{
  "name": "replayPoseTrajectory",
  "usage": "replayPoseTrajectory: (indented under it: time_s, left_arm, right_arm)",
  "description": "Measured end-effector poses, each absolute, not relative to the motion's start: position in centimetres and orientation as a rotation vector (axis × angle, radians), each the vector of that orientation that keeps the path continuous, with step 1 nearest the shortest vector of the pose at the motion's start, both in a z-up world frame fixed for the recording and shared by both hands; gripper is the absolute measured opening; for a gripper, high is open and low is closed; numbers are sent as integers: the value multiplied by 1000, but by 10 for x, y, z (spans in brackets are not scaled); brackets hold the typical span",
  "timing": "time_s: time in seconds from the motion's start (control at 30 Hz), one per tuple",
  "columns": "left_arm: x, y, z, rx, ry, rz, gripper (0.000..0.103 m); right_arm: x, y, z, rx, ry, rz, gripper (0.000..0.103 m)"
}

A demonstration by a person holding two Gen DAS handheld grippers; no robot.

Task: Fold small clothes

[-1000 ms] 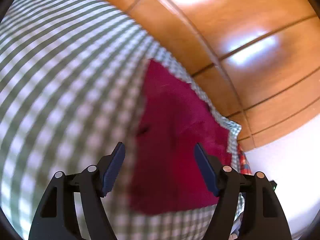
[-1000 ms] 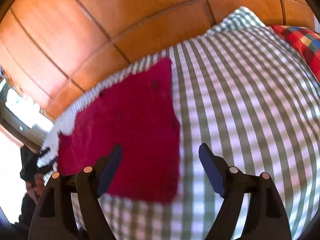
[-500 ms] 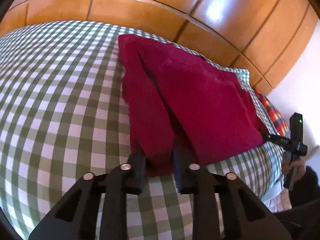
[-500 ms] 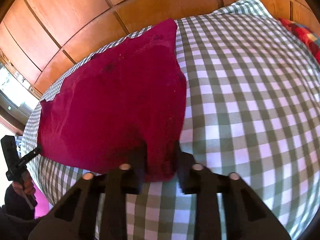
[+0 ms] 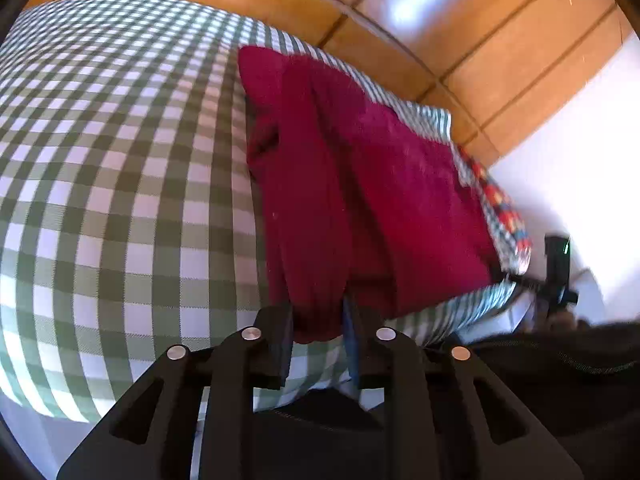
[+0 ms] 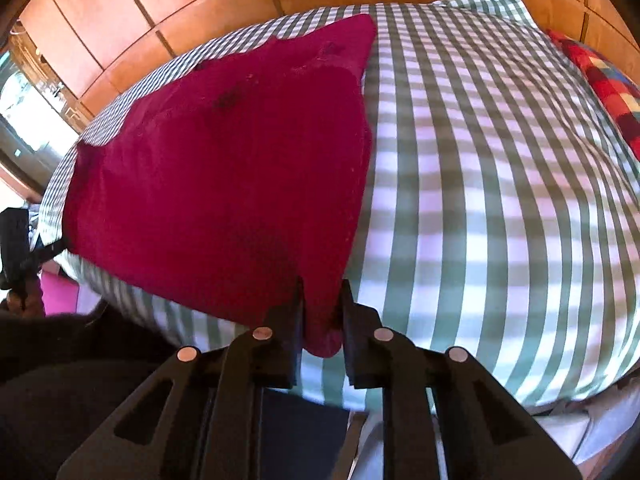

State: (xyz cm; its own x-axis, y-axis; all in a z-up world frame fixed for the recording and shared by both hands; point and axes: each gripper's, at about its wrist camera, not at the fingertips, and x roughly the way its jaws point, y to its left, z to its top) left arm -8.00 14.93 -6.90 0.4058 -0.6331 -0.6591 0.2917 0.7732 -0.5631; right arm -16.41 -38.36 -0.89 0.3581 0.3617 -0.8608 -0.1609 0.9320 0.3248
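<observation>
Through the left wrist camera, your left gripper (image 5: 318, 330) is pinching the near edge of a dark red garment (image 5: 384, 184), its jaws easing slightly apart with a bunched fold of cloth between them. The garment is lying on a green-and-white checked bedcover (image 5: 120, 168), near the wooden wall panels (image 5: 480, 32).

Through the right wrist camera, your right gripper (image 6: 320, 330) is pinching the garment's (image 6: 224, 168) near corner, jaws also easing slightly apart around the cloth. The bedcover (image 6: 500, 200) is stretching away to the right.
</observation>
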Motion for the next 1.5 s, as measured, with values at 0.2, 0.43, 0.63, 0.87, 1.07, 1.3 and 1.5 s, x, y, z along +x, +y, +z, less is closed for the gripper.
replayPoseTrajectory:
  time_s: [0.2,0.43,0.63,0.87,1.07,1.3,1.5]
  left_arm:
    - [-50,154,-45,-476,901,-557,54]
    - [-5,135,-49,-488,895,-567,53]
    - [-3,131,-48,-468,882,-570,9]
    - [-18,140,-2,-485,746,-639,8]
    - [39,138,17,-487,709,-589,8]
    - [137,129,-1,-475,800,-474,8]
    - [177,113,-39,-402,942,-370,12]
  right_arm:
    - [-131,-391,16,198,1033,268,52]
    - [-69,-390,6,240,1010,230,50]
    - [-72,-375,10,166,1009,266,7]
    - [-89,-379,70,131,860,283,6]
    - [-25,-375,83,118,815,252,6]
    - [79,-380,42,150,910,149,6]
    - [103,-367,2,121,1009,141,11]
